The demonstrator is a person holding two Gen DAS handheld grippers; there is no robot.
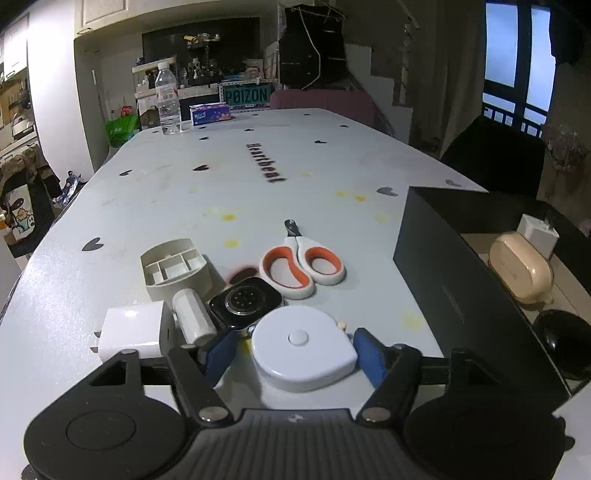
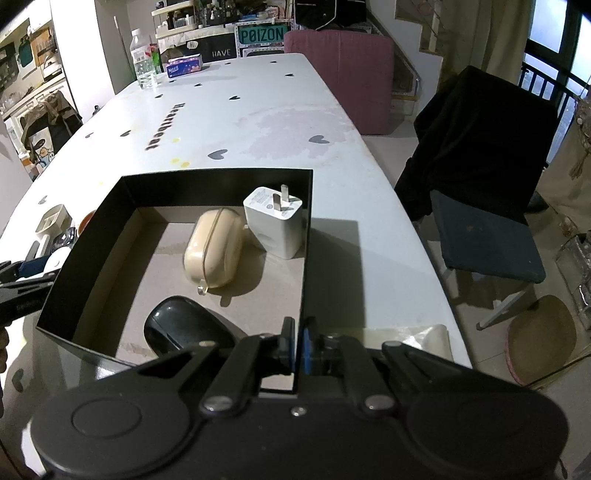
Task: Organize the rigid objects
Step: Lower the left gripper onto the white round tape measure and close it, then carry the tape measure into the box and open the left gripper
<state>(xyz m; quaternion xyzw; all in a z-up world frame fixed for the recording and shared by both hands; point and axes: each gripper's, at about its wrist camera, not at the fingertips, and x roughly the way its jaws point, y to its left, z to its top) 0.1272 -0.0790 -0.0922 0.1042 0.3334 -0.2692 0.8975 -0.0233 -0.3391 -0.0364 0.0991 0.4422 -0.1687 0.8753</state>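
water bottle (image 1: 168,100), tissue pack (image 1: 210,113), POIZON sign (image 2: 261,35), perhaps a draped chair (image 2: 484,144)

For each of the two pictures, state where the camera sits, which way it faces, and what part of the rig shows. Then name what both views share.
Left wrist: sits on the left gripper, facing along the table; its blue pads flank the white tape measure.
Right wrist: sits on the right gripper, looking down into the black box; its jaws pinch the box's wall.
Shared: box, beige case, white charger, water bottle.
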